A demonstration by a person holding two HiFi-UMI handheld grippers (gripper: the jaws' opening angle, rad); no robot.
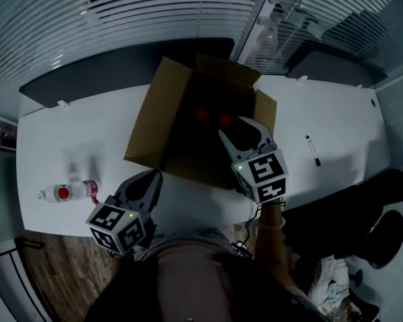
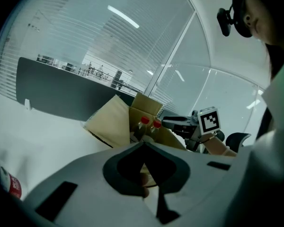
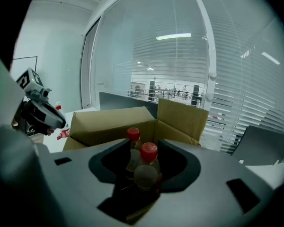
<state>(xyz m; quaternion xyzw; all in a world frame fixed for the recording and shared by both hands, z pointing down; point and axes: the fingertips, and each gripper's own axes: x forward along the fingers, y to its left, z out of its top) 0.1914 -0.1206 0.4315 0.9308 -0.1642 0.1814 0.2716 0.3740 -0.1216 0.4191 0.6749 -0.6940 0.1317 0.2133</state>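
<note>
An open cardboard box (image 1: 158, 113) (image 2: 111, 122) (image 3: 109, 122) stands mid-table. Inside it stand two clear bottles with red caps (image 1: 201, 115) (image 2: 144, 120) (image 3: 133, 134), side by side; the second bottle (image 1: 225, 119) (image 3: 148, 151) is the nearer one to my right gripper. My right gripper (image 1: 235, 127) (image 3: 144, 162) hovers open over the box's near right side, its jaws framing both bottles without touching them. My left gripper (image 1: 154, 176) (image 2: 144, 144) is shut and empty, above the table in front of the box's near left flap.
A third red-capped bottle (image 1: 64, 193) (image 2: 14, 186) lies on its side on the white table (image 1: 349, 126), left of my left gripper. A black pen (image 1: 314, 150) lies right of the box. A dark screen (image 1: 121, 62) lines the far edge. A dark chair (image 1: 383, 227) stands at right.
</note>
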